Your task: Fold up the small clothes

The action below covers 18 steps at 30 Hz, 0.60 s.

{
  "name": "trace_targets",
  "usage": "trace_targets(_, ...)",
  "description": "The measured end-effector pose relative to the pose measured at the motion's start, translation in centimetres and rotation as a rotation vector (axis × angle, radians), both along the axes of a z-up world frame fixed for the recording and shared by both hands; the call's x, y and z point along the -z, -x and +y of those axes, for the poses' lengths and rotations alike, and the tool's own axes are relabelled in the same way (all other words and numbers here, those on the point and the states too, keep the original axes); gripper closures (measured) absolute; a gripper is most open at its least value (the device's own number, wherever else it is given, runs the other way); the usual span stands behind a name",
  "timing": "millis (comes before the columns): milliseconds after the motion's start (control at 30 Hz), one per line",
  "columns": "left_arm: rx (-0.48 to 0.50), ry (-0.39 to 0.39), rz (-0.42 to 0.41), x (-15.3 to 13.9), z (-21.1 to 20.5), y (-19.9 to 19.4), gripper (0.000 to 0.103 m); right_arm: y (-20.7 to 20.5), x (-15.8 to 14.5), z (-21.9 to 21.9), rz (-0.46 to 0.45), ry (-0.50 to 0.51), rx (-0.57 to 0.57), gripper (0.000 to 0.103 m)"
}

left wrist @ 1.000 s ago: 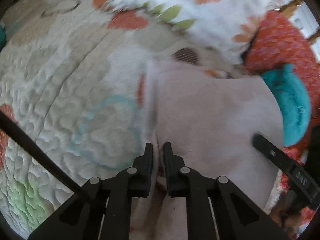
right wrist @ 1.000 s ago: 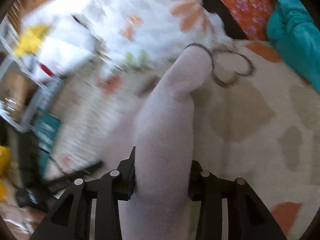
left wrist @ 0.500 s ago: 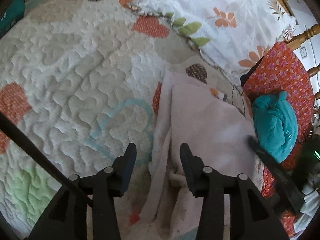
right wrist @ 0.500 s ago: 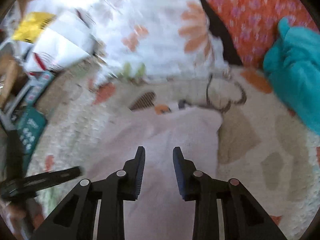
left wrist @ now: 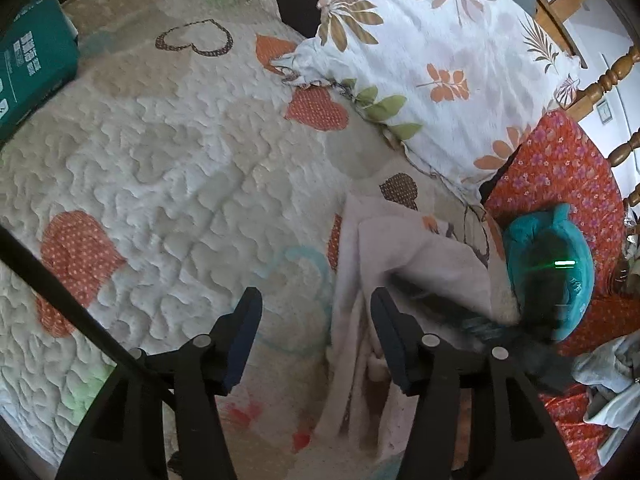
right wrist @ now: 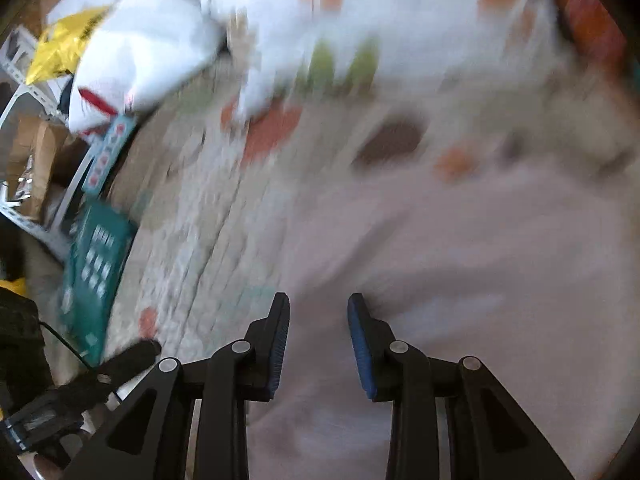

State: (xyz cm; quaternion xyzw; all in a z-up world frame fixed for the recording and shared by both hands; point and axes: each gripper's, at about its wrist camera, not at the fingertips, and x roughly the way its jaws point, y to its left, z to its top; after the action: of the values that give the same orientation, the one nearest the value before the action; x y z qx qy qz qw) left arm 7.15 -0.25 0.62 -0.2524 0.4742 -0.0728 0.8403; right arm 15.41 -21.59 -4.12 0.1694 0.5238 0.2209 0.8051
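Observation:
A pale pink garment (left wrist: 420, 264) lies folded over on the quilted bedspread (left wrist: 160, 184). My left gripper (left wrist: 316, 308) is open and empty, raised above the garment's left edge. The other gripper shows in the left wrist view as a dark blur over the garment's right side. In the blurred right wrist view my right gripper (right wrist: 319, 312) is open and empty, close above the pink garment (right wrist: 480, 280).
A floral pillow (left wrist: 440, 60) lies at the head of the bed. A teal garment (left wrist: 548, 268) rests on an orange flowered cloth (left wrist: 560, 176) at the right. A green box (left wrist: 32, 64) sits at the far left. A wooden headboard (left wrist: 600, 76) stands behind.
Both grippers let go of the pink garment and opened. The left gripper has lifted away and opened wider. The right gripper is swinging left over the cloth.

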Motion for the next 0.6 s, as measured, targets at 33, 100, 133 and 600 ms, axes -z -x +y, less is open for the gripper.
trace_targets(33, 0.003, -0.004, -0.001, 0.0, 0.0, 0.0, 0.048, -0.2, 1.5, 0.3, 0.037, -0.056, -0.012, 0.068)
trace_targets(100, 0.006, -0.01, -0.002, -0.1, 0.1, 0.0, 0.048, 0.2, 1.7, -0.3, 0.025, -0.138, 0.044, 0.067)
trace_targets(133, 0.006, -0.012, -0.004, -0.1, 0.1, 0.1, 0.048, 0.7, 1.2, -0.7, 0.025, -0.2, 0.039, 0.066)
trace_targets(600, 0.004, -0.03, -0.028, -1.0, 0.4, 1.1, 0.045, 14.9, 1.3, 3.7, -0.037, -0.216, -0.152, 0.063)
